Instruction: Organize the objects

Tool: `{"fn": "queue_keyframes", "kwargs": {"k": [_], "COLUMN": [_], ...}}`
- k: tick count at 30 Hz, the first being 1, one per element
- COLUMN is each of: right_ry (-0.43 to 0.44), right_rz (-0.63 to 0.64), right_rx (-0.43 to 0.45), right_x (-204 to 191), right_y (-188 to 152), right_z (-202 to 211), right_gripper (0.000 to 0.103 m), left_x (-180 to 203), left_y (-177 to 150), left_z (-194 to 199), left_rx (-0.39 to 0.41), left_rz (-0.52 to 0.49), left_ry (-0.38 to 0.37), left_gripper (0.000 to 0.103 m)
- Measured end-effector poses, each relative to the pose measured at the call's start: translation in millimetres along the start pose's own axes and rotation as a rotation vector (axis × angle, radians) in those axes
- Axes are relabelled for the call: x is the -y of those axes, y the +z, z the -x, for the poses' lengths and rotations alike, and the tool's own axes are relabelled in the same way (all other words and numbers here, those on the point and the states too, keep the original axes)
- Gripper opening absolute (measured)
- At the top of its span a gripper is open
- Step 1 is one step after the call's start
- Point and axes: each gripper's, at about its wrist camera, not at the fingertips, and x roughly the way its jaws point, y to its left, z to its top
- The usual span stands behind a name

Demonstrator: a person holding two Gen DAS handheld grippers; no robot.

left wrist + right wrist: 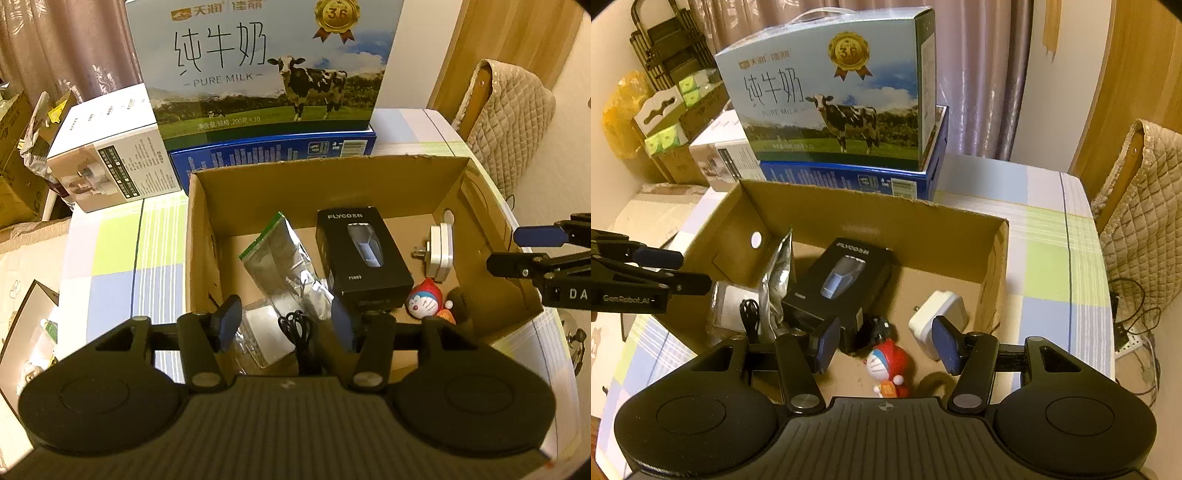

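Both grippers hang over the open cardboard box (325, 184) on the plaid tablecloth (122, 251), pointing steeply down into it. Left gripper (284, 326): jaws apart, nothing pinched; a clear packet with a coiled black cable (295, 325) lies below the gap, not touched by the pads. Right gripper (886, 345): jaws apart too, empty; the Doraemon figure (890, 363) lies on the box floor under the gap, clear of both pads. Box contents from the left view: silver foil pouch (280, 254) at 10 o'clock from centre, black Flyco shaver box (364, 251) at centre, white plug adapter (439, 254) at 3 o'clock against the right wall, the figure at 5 o'clock. Left view only: a dark round object (460, 301) just beside the figure, can't identify it. Right view only: a hole in the box's left wall (756, 240), and the adapter's prongs facing 10 o'clock. Each camera catches the other gripper at its frame edge, over the box rim. Milk carton (266, 62) sits on a blue box (273, 155) at 12 o'clock behind the cardboard box; white appliance box (107, 155) at 10 o'clock.
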Motion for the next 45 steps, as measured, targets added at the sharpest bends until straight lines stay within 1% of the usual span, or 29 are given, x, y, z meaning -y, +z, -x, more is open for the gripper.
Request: {"fn": "queue_keyframes", "kwargs": {"k": [3,7,12,13,15,18,23,29,32,37,41,45], "right_ry": [0.001,-0.001,-0.009,-0.012,-0.012,-0.012,-0.022,-0.045,-0.044,-0.039,-0.048,-0.047], "right_rz": [0.001,0.003,-0.001,-0.003,-0.009,-0.011,-0.004,0.026,-0.006,-0.053,-0.075,-0.076], "right_rx": [-0.002,-0.007,-0.011,-0.012,-0.014,-0.017,-0.021,-0.016,0.003,0.033,0.077,0.109], "right_x": [-1.1,-3.2,-5.0,-5.6,-6.1,-8.9,-18.6,-37.4,-41.9,-47.6,-54.7,-66.4], "right_y": [-2.0,-5.8,-10.3,-11.5,-14.7,-21.6,-41.6,-79.7,-99.3,-131.1,-153.0,-172.5], "right_z": [1.7,7.0,18.5,21.3,28.0,38.7,58.2,85.5,101.8,129.6,155.8,179.4], "right_gripper": [0.053,0.053,0.053,0.053,0.053,0.053,0.053,0.053,0.053,0.053,0.053,0.053], "left_x": [0.8,2.7,6.1,6.4,7.0,8.3,14.2,24.7,30.9,43.7,53.9,63.8], "left_y": [-2.2,-6.3,-14.5,-16.5,-20.3,-27.9,-47.8,-79.9,-99.6,-133.2,-162.8,-192.5], "left_z": [1.4,6.4,18.3,21.7,28.7,42.0,66.8,101.1,118.6,150.8,179.1,198.0], "left_rx": [0.001,0.002,0.014,0.017,0.027,0.045,0.068,0.107,0.122,0.179,0.236,0.261], "left_rz": [0.003,0.003,0.005,0.006,0.007,0.011,0.027,0.061,0.086,0.092,0.103,0.104], "left_ry": [-0.004,-0.006,0.004,0.005,0.015,0.022,0.026,0.009,0.007,0.045,0.062,0.065], "left_gripper": [0.06,0.069,0.089,0.09,0.097,0.102,0.102,0.102,0.102,0.102,0.102,0.102]}}
